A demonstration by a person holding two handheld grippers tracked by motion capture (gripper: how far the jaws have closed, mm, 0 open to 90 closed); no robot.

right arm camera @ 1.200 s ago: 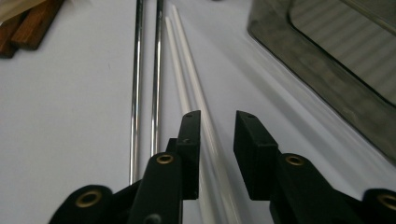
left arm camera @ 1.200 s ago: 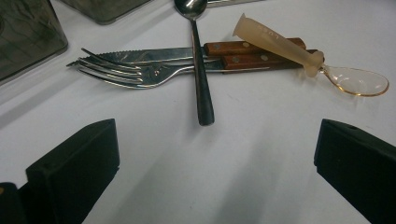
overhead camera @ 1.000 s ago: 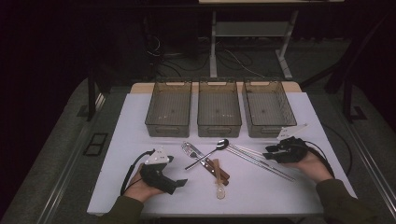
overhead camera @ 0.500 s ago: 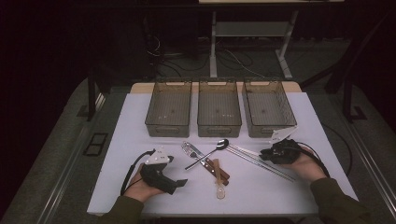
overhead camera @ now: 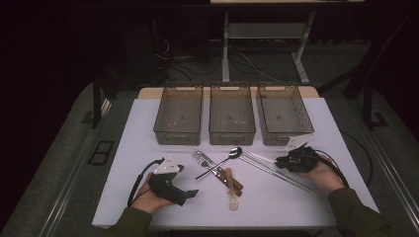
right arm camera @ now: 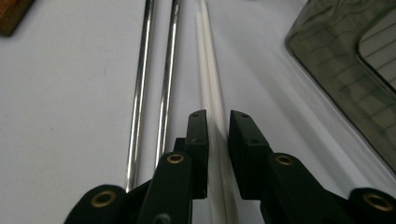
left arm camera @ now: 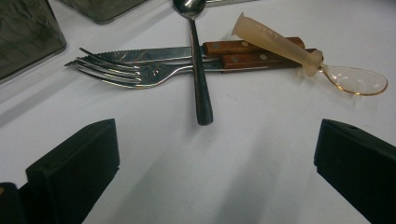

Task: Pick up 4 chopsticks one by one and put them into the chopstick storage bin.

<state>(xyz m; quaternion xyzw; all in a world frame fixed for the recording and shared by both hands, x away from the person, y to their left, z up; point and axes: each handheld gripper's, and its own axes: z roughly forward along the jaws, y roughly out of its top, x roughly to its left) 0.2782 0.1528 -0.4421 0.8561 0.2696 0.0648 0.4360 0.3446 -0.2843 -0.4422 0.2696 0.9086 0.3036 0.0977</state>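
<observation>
Across the far half of the white table (overhead camera: pixel 148 128), three smoky see-through bins stood side by side, their long sides nearly touching: the left bin (overhead camera: pixel 179 114), the middle bin (overhead camera: pixel 232 113) and the right bin (overhead camera: pixel 285 114). Through their walls and open tops nothing could be seen inside any of them; all the cutlery lay on the table in front. Just before the middle bin lay a small heap: a fork (left arm camera: pixel 126 74) and a serrated knife (left arm camera: pixel 154 55) with wooden handles, a metal spoon (left arm camera: pixel 198 70) crossing over them, and a translucent plastic spoon (left arm camera: pixel 299 53) resting aslant on the wooden handles. To the right of that heap, in front of the right bin, two pairs of chopsticks lay close together and roughly parallel: the steel chopsticks (right arm camera: pixel 154 79) and the white chopsticks (right arm camera: pixel 208 70). The right gripper (right arm camera: pixel 218 123) sat low over the table at the near end of these, its jaws having just been closing; they stood narrow, with the white chopsticks running between them, though whether the pads actually pressed on the sticks could not be made out. The steel pair lay just beside the jaws, outside them. The left gripper (left arm camera: pixel 217 154) rested on the table near the front edge, jaws spread wide and holding nothing, pointing toward the cutlery heap.
</observation>
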